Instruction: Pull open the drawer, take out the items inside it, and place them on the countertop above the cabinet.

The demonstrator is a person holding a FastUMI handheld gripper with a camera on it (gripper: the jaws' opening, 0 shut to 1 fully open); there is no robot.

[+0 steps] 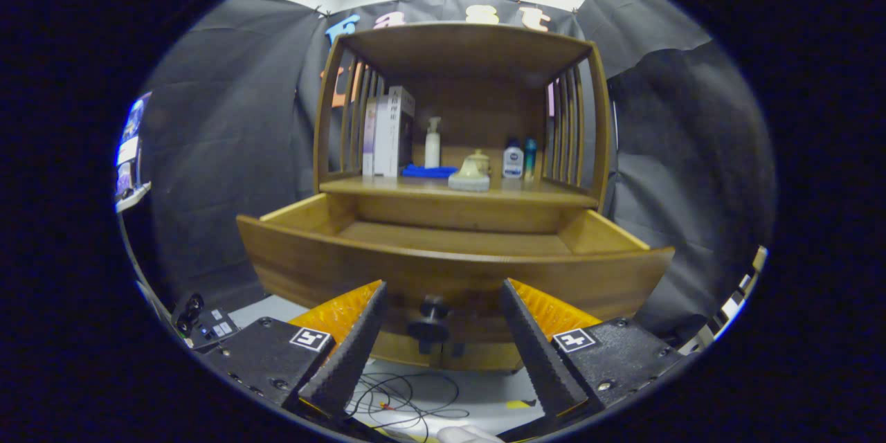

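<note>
The wooden cabinet's drawer stands pulled out toward me, and its inner floor looks bare from this angle. Its dark round knob sits between my two fingertips without touching either. My gripper is open, its black ridged fingers spread wide on both sides of the knob. On the countertop above the drawer lie a blue cloth and a pale dome-shaped item, with boxes, a white pump bottle and two small bottles behind them.
Slatted wooden sides and a top board enclose the countertop shelf. Loose cables lie on the floor under the drawer. A small dark device sits on the floor beside the cabinet's near corner.
</note>
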